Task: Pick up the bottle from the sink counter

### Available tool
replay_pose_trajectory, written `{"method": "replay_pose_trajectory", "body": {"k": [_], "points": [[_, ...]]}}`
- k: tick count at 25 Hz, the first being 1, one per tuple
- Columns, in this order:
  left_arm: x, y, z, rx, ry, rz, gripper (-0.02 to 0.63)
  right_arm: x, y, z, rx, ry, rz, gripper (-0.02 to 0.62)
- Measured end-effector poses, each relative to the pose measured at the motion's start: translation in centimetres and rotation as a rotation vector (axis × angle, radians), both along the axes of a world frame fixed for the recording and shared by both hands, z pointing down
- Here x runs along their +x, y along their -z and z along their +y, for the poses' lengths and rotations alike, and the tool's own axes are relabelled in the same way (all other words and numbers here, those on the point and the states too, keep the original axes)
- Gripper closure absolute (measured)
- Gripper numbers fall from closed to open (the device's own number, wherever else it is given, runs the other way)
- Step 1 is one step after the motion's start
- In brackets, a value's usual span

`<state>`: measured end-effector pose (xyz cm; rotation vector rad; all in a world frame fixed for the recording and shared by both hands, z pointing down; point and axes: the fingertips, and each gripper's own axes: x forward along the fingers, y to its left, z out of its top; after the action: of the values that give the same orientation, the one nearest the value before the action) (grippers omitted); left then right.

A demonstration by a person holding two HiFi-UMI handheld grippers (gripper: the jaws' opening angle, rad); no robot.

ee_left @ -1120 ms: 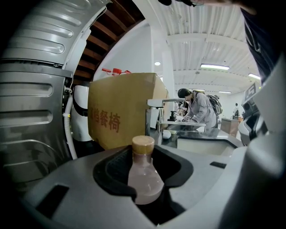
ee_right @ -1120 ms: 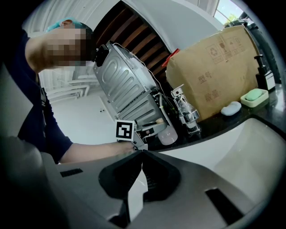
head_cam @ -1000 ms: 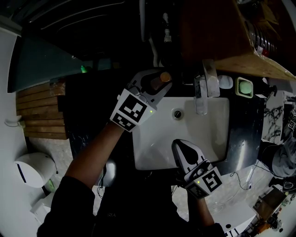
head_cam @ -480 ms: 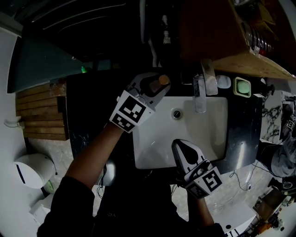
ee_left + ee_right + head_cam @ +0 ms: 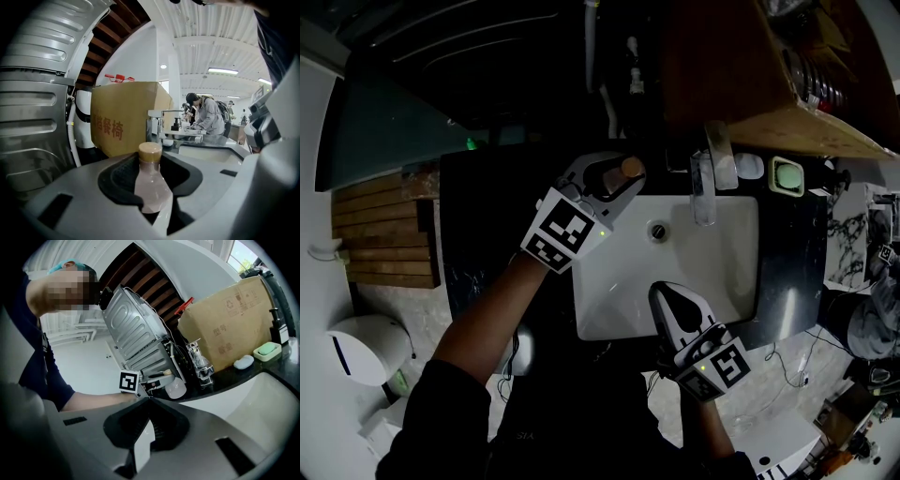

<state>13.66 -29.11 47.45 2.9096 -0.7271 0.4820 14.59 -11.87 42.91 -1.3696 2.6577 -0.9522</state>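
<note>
Slightly nearer us now, our left gripper (image 5: 609, 180) stays clamped on the tan-capped bottle (image 5: 628, 168); our right gripper (image 5: 673, 302), jaws together, hovers over the white sink (image 5: 731, 262).

The bottle (image 5: 151, 187), small and clear with pale pinkish contents and a tan cap (image 5: 150, 151) (round, cork-coloured), is clamped between the jaws of the left gripper (image 5: 614, 173), cap end out, at the far left corner of the white sink (image 5: 675, 272).
</note>
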Motion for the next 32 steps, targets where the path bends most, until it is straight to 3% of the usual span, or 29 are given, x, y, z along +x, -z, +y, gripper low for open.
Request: {"method": "replay_pose_trajectory", "body": {"k": [32], "points": [[-5.5, 9.9, 5.2, 0.083, -0.048, 0.066, 0.465, -4.0, 5.5, 0.4, 0.137, -0.002, 0.033, 0.571]]}}
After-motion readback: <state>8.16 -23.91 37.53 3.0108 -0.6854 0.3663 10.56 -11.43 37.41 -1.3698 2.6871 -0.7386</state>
